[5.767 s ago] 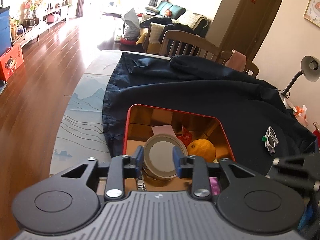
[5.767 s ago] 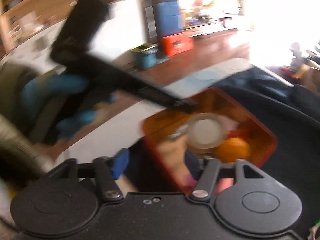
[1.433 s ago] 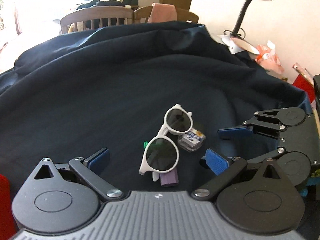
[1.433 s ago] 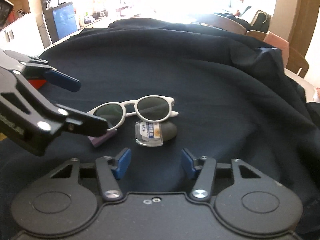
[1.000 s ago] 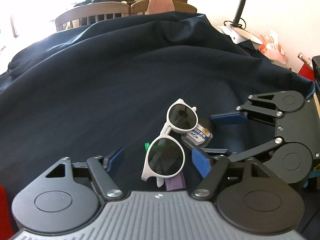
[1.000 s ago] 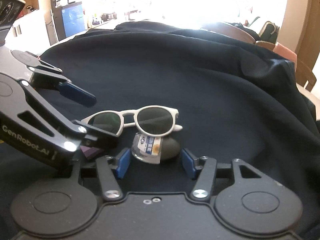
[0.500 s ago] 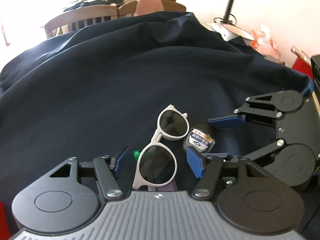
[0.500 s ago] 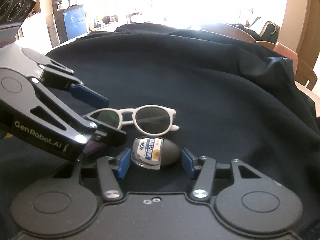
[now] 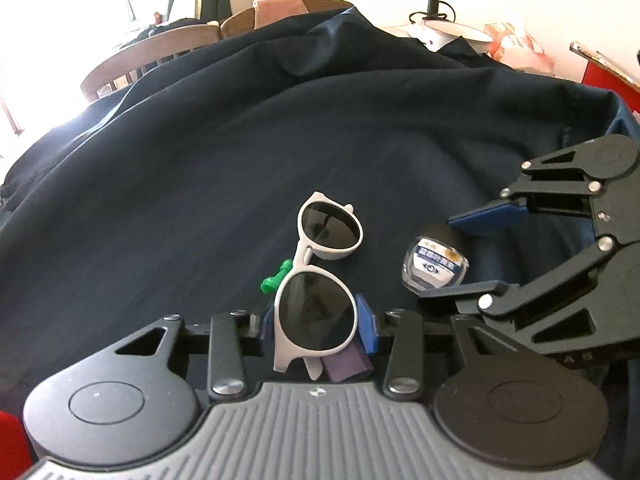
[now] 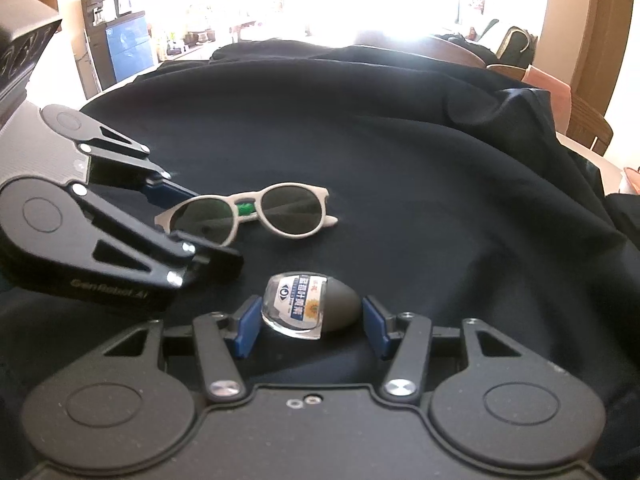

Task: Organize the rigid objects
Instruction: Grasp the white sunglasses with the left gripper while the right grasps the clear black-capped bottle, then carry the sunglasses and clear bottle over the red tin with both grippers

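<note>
**Both grippers down among the small items on the dark cloth**

Nearest in the left wrist view: left gripper (image 9: 318,322), blue pads closed in on the near lens of the white sunglasses (image 9: 320,280), one pad at each side of the rim, apparently touching it. Just under that lens, tucked between the pads, a small purple block (image 9: 347,365). Behind the bridge of the glasses, a small green plastic piece (image 9: 274,280), partly hidden. Far lens angled away and up, free of the gripper.

Nearest in the right wrist view: right gripper (image 10: 310,326), parted around an egg-shaped case (image 10: 310,306) with a clear labelled half and a dark half. Left pad close against the clear end, perhaps touching; a visible gap between the dark end and the right pad, so not clamped on it. Case resting on the dark cloth (image 10: 400,184), lying on its side.

Further out in the same view, sunglasses lying across the frame to the left of and beyond the case, apart from it, with the left gripper reaching in from the left onto the near lens.

Beyond, cloth covering the worktop in broad folds up to the far edge. Past that, wooden chair backs (image 9: 152,52), a pink garment (image 9: 280,6) draped over one, and a lamp base (image 9: 448,32) at the right rear. Bright, washed-out room behind.
</note>
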Demonstrator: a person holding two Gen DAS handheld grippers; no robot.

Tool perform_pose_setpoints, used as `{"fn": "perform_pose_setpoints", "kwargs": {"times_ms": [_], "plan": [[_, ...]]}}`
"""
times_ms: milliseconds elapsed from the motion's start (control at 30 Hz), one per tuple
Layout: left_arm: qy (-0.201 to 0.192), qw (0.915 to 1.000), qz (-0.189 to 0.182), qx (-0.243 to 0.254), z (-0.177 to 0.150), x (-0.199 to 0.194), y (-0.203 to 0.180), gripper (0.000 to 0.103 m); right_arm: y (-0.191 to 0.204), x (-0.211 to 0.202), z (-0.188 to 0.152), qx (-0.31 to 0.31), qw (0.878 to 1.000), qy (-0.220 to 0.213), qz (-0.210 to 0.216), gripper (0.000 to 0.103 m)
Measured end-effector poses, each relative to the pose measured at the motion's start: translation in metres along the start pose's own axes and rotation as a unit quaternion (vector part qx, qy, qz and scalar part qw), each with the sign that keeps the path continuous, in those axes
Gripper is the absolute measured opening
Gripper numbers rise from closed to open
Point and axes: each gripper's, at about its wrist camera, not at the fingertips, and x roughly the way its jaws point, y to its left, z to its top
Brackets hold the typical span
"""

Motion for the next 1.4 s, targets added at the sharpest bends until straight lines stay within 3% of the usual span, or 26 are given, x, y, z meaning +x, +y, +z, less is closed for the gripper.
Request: {"fn": "perform_pose_setpoints", "kwargs": {"times_ms": [433,633,700,933,1400], "plan": [[-0.012,0.9996,-0.002,-0.027,0.005,-0.023,0.01,0.039,0.006,-0.011,-0.004,0.031,0.999,0.005,0.006,0.053],[-0.021,0.9977,-0.013,-0.062,0.005,-0.046,0.023,0.039,0.016,-0.026,-0.003,0.046,0.999,0.003,0.011,0.053],[-0.026,0.9972,-0.015,-0.068,0.004,-0.053,0.026,0.035,0.02,-0.032,-0.002,0.048,0.999,0.002,0.012,0.053],[-0.029,0.9952,-0.013,-0.093,-0.013,-0.076,0.037,0.035,0.043,-0.051,-0.001,0.055,0.998,-0.005,0.017,0.053],[-0.079,0.9847,-0.022,-0.154,-0.036,-0.145,0.076,0.035,0.101,-0.083,0.026,0.027,0.999,-0.029,0.029,0.053]]}}
